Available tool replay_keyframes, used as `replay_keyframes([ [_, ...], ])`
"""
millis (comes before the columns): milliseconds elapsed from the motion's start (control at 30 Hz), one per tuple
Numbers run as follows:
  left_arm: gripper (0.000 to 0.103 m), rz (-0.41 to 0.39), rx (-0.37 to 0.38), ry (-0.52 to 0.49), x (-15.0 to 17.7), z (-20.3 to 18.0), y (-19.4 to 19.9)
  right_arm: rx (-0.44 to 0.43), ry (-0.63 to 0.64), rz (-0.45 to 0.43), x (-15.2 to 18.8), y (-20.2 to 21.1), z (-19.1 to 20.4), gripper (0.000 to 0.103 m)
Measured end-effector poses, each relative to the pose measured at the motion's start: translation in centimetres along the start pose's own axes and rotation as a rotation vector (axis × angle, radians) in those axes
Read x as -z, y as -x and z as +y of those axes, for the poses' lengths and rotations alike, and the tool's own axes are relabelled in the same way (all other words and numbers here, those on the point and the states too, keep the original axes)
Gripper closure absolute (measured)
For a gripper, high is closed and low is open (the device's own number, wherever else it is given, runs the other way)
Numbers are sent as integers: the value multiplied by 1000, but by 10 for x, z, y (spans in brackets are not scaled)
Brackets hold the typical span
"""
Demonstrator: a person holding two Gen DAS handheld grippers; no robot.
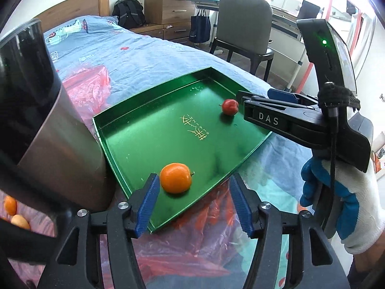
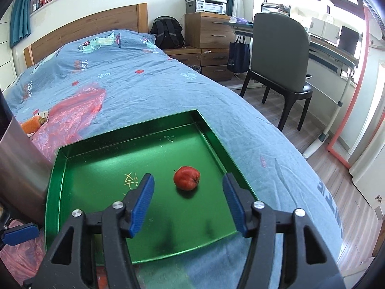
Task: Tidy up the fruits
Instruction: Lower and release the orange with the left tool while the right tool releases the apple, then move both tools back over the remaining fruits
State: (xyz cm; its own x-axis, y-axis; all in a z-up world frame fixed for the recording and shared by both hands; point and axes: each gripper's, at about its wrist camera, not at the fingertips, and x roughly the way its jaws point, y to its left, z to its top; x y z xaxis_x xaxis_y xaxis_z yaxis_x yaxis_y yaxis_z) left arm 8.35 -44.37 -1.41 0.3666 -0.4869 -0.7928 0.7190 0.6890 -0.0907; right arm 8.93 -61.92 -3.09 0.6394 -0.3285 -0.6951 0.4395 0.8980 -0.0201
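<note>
Jaws apart on both grippers; green tray [image 2: 72,168] near corner hidden.

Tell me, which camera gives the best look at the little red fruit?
The right wrist view: the red fruit lies large and unobstructed in the green tray, ahead of the open right tongs. The left wrist view shows it smaller, near the tray's far corner.

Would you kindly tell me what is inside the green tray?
The green tray holds an orange fruit and a red fruit. The right tongs hide part of its floor.
</note>
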Motion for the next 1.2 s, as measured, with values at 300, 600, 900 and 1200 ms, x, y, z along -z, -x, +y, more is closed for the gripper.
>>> replay_keyframes([
  [300, 37, -20, 17, 24, 30, 5, 60, -18, 11, -18, 22, 67, 17, 29],
  [600, 37, -35, -48, 51, 72, 15, 114, -46, 6, -24, 49, 127, 38, 26],
  [900, 32, -57, -109, 103, 111, 36, 154, -94, 44, -28, 79, 178, 73, 23],
  [1200, 32, -79, -161, 145, 149, 56, 191, -158, 91, -32, 102, 215, 111, 23],
])
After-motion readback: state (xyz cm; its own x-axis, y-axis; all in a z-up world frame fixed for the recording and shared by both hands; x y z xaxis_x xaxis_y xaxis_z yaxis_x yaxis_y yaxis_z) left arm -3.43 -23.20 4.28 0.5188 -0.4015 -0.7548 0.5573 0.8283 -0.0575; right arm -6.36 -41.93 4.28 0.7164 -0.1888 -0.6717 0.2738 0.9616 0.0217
